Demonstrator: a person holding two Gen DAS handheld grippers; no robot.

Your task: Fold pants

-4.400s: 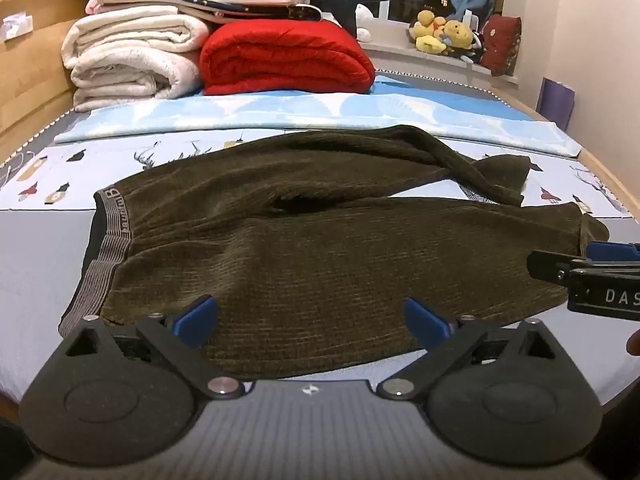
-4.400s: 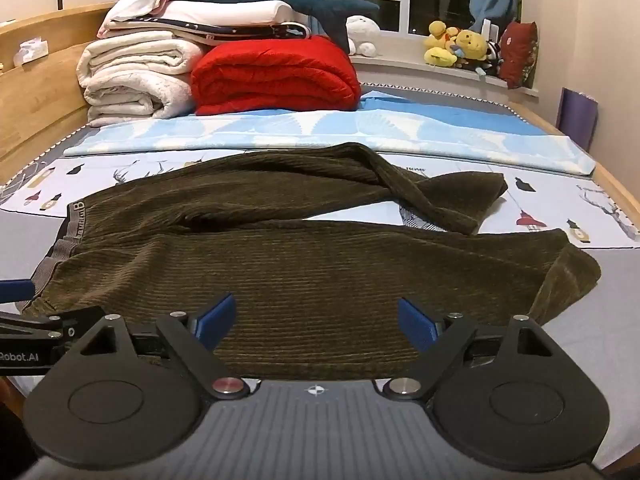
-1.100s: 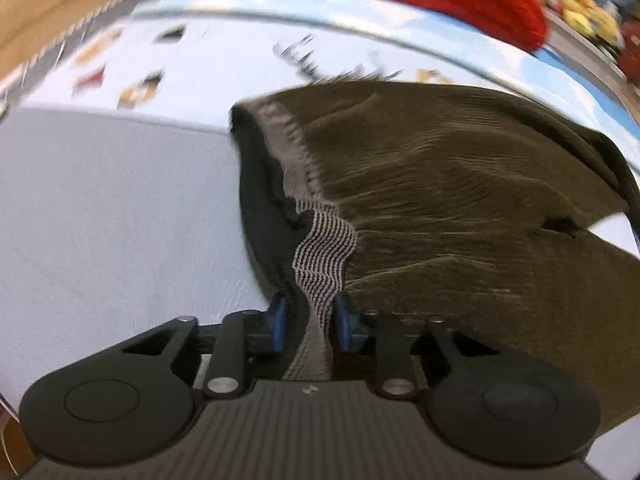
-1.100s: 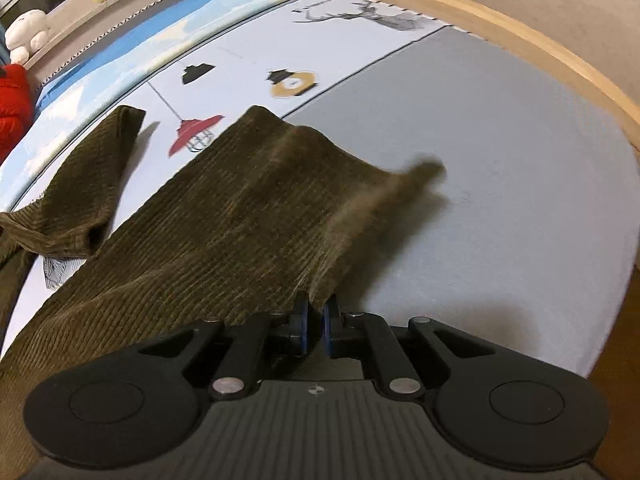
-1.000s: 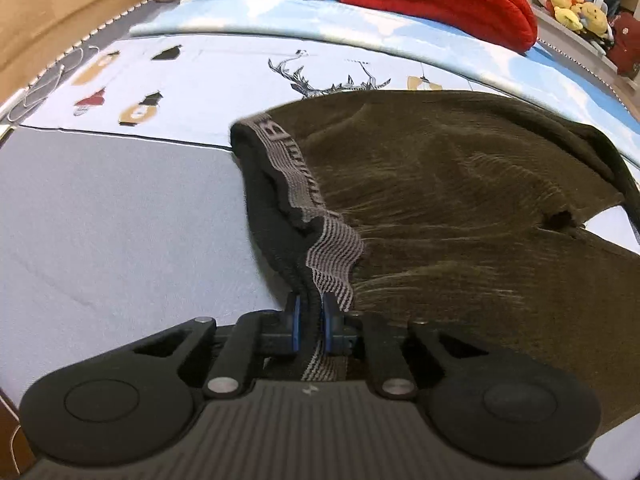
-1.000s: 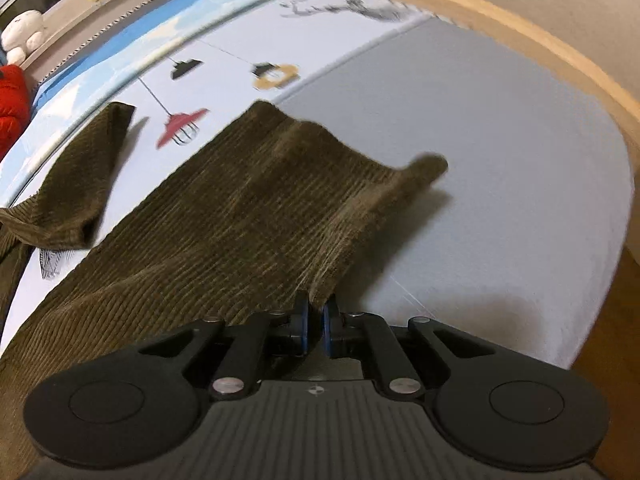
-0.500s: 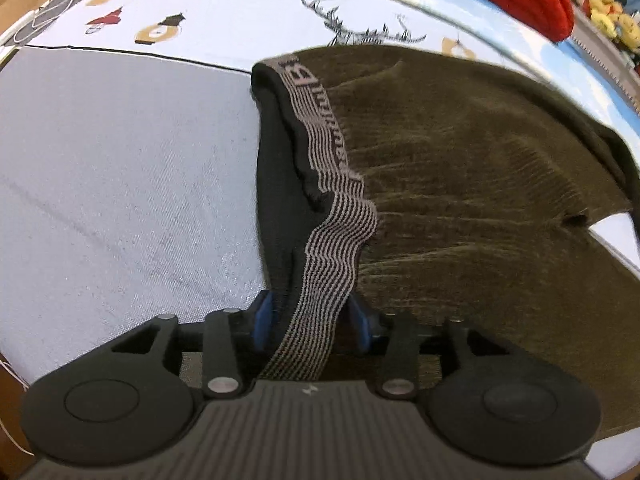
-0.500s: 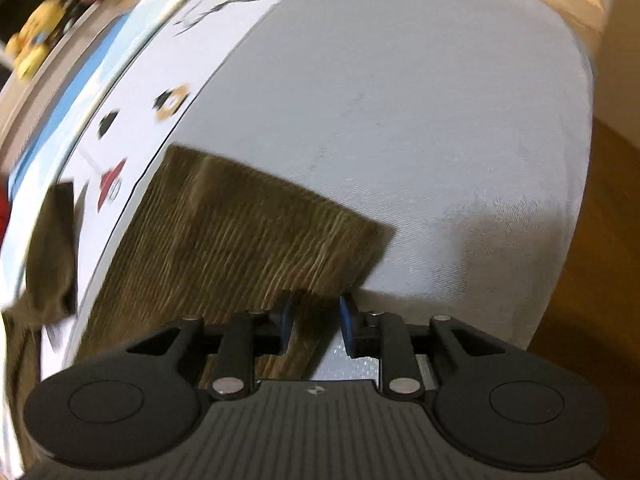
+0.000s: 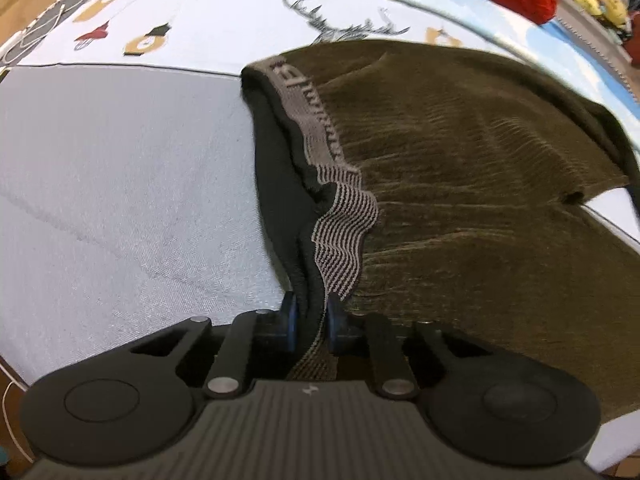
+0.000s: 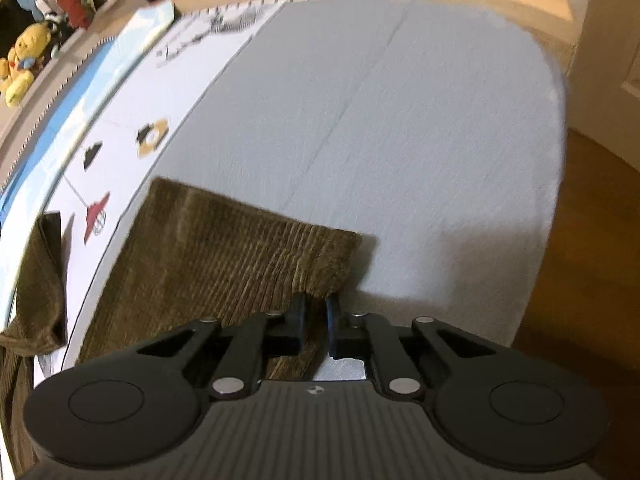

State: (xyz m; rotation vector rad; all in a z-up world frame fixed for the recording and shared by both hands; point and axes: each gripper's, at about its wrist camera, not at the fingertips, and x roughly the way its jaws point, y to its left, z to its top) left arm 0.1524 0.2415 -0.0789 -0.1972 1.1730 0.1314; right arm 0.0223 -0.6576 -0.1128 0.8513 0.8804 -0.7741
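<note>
Left gripper (image 9: 310,322) is closing on the waistband (image 9: 342,236) of the pants (image 9: 480,184): its blue pads sit on either side of the striped grey band and the dark lining, with the cloth pinched narrowly between them. From that hold the waistband runs up and away across the bed (image 9: 120,184), and the olive corduroy spreads off to the right over the printed sheet.

Right gripper (image 10: 316,312) is closing too, at the near corner of a leg cuff (image 10: 280,248). The cloth edge lies between its jaws, which stand a narrow slit apart; the picture is blurred, so whether the pads truly press it is hard to say, though it looks like a pinch. That leg lies flat on the grey part of the bed (image 10: 400,140), near the bed's edge. The other leg (image 10: 40,280) lies crumpled at far left.
</note>
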